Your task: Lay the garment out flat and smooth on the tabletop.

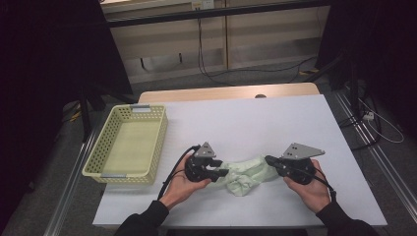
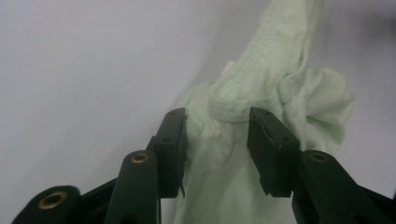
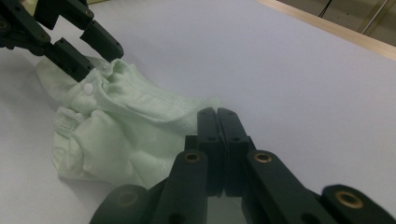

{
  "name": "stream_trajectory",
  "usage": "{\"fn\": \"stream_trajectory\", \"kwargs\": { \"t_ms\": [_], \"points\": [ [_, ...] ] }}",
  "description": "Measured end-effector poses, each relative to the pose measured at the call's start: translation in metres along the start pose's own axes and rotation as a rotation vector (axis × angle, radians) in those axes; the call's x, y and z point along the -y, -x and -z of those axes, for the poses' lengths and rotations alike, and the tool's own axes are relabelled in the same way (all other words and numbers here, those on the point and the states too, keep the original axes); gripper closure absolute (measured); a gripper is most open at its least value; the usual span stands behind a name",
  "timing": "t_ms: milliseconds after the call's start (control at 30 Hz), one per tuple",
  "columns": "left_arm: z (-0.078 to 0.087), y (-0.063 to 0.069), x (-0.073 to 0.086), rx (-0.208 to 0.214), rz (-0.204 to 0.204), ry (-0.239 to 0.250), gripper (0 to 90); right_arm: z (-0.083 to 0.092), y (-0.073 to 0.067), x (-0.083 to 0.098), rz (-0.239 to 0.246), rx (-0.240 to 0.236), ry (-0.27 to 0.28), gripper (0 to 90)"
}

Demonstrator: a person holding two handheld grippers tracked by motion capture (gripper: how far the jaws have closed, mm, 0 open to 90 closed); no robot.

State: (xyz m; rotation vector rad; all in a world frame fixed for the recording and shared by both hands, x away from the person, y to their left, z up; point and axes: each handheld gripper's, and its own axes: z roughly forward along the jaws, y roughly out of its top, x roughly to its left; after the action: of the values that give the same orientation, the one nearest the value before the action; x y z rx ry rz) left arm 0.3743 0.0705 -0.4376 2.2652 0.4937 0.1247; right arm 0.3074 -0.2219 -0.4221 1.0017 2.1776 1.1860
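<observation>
Pale green garment (image 1: 246, 174) stretched between both grippers on the desk (image 1: 275, 123)
Right gripper (image 3: 217, 114) was clamped shut, anchoring one end — left gripper (image 2: 217, 128) half-open astride a seam, apparently for regrasping.

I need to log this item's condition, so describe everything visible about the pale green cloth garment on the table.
The pale green cloth garment is thin, soft, woven-looking fabric with stitched hems and a small white button. It lies crumpled in a stretched bunch on the white table, between both grippers. The left gripper has open jaws either side of a folded hem. The right gripper has its jaws closed at the garment's other end.
</observation>
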Motion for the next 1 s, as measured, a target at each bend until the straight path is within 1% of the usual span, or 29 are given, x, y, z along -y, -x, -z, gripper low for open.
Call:
{"fn": "stream_trajectory", "kwargs": {
  "t_ms": [33, 67, 100, 167, 233, 267, 300, 333, 400, 433, 467, 500, 567, 600, 767, 800, 933, 1000],
  "points": [
    [-0.002, 0.001, 0.0, 0.001, -0.013, -0.006, 59.8, 0.0, 0.0, 0.0, 0.001, 0.001, 0.001, 89.9],
    [-0.004, 0.002, 0.0, 0.008, -0.018, -0.013, 61.8, 0.0, 0.0, 0.0, 0.001, 0.001, 0.001, 89.9],
    [-0.005, 0.003, 0.001, -0.006, -0.019, -0.015, 62.9, 0.0, 0.0, 0.0, 0.0, -0.001, 0.0, 89.9],
    [-0.007, 0.005, 0.0, 0.006, -0.038, -0.014, 65.5, -0.001, 0.0, 0.0, 0.002, -0.001, -0.002, 89.9],
    [-0.006, 0.006, -0.001, -0.017, -0.049, -0.015, 68.5, -0.002, 0.0, 0.0, 0.002, 0.0, -0.004, 89.8],
    [-0.006, 0.006, -0.001, -0.018, -0.052, -0.011, 71.2, -0.002, 0.0, 0.0, 0.002, 0.001, -0.004, 89.8],
    [-0.005, 0.006, -0.001, -0.024, -0.051, -0.009, 75.3, -0.002, 0.0, 0.0, 0.0, 0.0, -0.006, 89.9],
    [-0.004, 0.006, -0.001, -0.031, -0.045, 0.004, 80.9, -0.003, 0.001, 0.0, 0.0, 0.001, -0.006, 89.9],
    [0.0, 0.004, -0.002, -0.026, -0.035, 0.006, 86.0, -0.003, 0.001, 0.0, 0.0, 0.003, -0.006, 89.9],
    [0.001, 0.004, -0.003, -0.03, -0.03, 0.018, 86.8, -0.003, 0.001, -0.001, -0.001, 0.004, -0.006, 89.9],
    [0.002, 0.003, -0.003, -0.032, -0.015, 0.031, 87.1, -0.003, 0.001, -0.001, -0.002, 0.005, -0.005, 89.9],
    [0.005, 0.002, -0.004, -0.027, -0.007, 0.035, 87.3, -0.004, 0.001, -0.001, 0.0, 0.005, -0.004, 90.0],
    [0.01, 0.001, -0.005, -0.035, 0.009, 0.059, 87.4, -0.004, 0.001, -0.002, 0.001, 0.007, -0.002, 90.0],
    [0.013, -0.001, -0.007, -0.038, 0.006, 0.059, 87.4, -0.004, 0.002, -0.003, 0.001, 0.007, 0.001, 90.0],
    [0.023, -0.007, -0.014, -0.064, 0.025, 0.099, 87.3, -0.008, 0.003, -0.01, 0.011, 0.021, 0.01, 90.0],
    [0.025, -0.009, -0.016, -0.067, 0.023, 0.109, 87.4, -0.009, 0.004, -0.012, 0.01, 0.025, 0.013, 90.0],
    [0.029, -0.015, -0.025, -0.106, 0.038, 0.141, 87.4, -0.012, 0.008, -0.019, -0.004, 0.047, 0.026, 90.0],
    [0.029, -0.019, -0.03, -0.117, 0.041, 0.149, 87.4, -0.013, 0.011, -0.022, -0.011, 0.063, 0.035, 90.0]
  ]
}}
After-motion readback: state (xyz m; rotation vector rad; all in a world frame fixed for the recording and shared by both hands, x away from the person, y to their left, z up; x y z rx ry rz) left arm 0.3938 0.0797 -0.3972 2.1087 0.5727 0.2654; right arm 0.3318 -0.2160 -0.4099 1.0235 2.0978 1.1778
